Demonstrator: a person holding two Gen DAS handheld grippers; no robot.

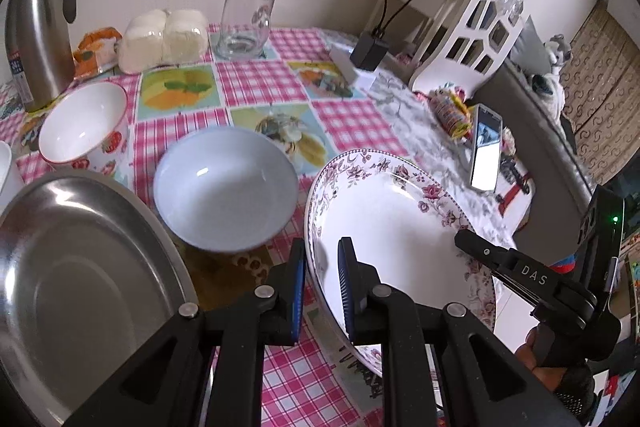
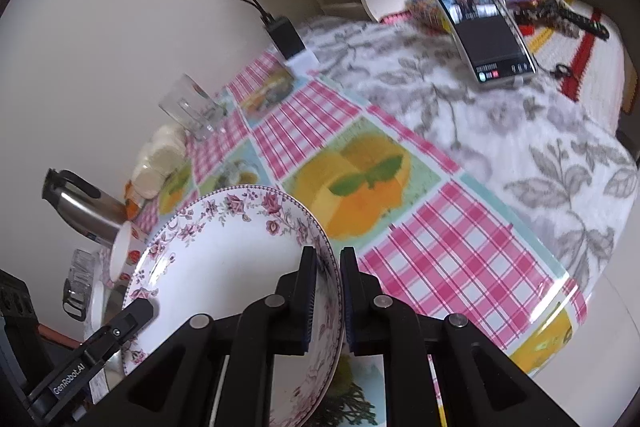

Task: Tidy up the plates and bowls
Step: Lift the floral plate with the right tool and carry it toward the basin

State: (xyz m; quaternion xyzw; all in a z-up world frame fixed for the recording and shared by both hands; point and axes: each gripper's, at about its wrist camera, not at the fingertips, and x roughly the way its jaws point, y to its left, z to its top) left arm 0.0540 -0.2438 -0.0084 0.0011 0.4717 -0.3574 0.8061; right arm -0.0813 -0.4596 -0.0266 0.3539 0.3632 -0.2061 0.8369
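Note:
A white plate with a pink flower rim (image 1: 400,223) is held tilted above the table by both grippers. My left gripper (image 1: 322,287) is shut on its left rim. My right gripper (image 2: 329,295) is shut on the opposite rim of the plate (image 2: 224,267); its finger also shows in the left wrist view (image 1: 472,243). A pale blue bowl (image 1: 226,189) sits on the checked cloth just left of the plate. A white bowl with red print (image 1: 86,127) stands further left. A steel dish (image 1: 80,279) lies at the near left.
A steel thermos (image 1: 38,27), a wrapped bun pack (image 1: 164,39) and a glass (image 1: 244,23) stand along the back wall. A phone (image 1: 486,153), snack packets (image 1: 450,109), a charger (image 1: 370,51) and a white rack (image 1: 468,27) are at the right. The table edge (image 2: 592,291) is close on the right.

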